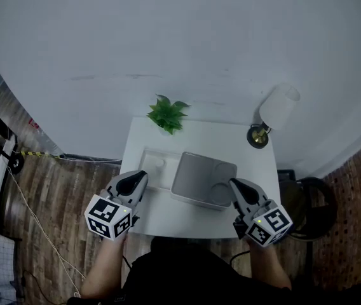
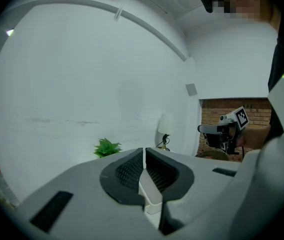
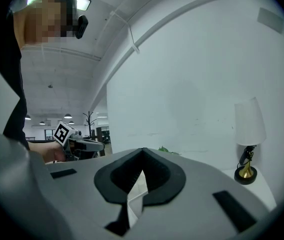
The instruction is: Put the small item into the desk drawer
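Grey box (image 1: 203, 180) centre frame; left hand-held gripper (image 1: 137, 180) and right hand-held gripper (image 1: 236, 186) both closed, empty, so open jaws before approaching

Place: I'm working in an office-type room with a staged desk corner.
Furniture: a small white desk (image 1: 257, 164) is carrying a green leafy potted plant (image 1: 168, 114) and a white-shaded brass-footed lamp (image 1: 276, 110).
Beyond: round ceiling lights (image 3: 67, 116) and a black coat stand (image 3: 88, 121) are showing.

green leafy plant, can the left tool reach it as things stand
Probably yes: the left tool, shut and empty, is at the white desk's front left; only a shallow white tray lies before the green leafy plant.
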The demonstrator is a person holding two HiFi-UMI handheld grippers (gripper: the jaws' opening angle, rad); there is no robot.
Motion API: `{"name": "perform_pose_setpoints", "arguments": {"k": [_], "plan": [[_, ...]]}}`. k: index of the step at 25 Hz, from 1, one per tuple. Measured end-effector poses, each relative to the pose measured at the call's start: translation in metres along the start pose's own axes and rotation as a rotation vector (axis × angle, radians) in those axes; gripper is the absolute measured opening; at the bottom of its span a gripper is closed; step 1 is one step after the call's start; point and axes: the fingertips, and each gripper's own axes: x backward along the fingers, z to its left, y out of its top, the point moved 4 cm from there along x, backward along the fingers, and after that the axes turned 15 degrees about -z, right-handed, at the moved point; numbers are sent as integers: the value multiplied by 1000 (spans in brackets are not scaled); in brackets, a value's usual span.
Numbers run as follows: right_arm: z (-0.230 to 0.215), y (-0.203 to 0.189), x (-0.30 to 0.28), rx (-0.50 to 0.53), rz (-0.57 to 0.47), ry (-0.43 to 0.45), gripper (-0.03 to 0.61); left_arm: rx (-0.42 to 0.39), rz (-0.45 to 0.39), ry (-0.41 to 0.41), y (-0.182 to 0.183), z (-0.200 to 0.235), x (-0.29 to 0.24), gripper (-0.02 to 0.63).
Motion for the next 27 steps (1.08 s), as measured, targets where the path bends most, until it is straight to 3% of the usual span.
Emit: {"name": "perform_pose_setpoints", "arguments": {"k": [7,19,27], "plan": [[9,1,-7,5,13,46,3,-1,5,10,0,-1,7,25],[16,0,-13,9,7,37,3,-25,-18,14,4,9,13,25],[20,0,-9,2,9,21,3,-108,-12,-17,12,-1,13,25]]}}
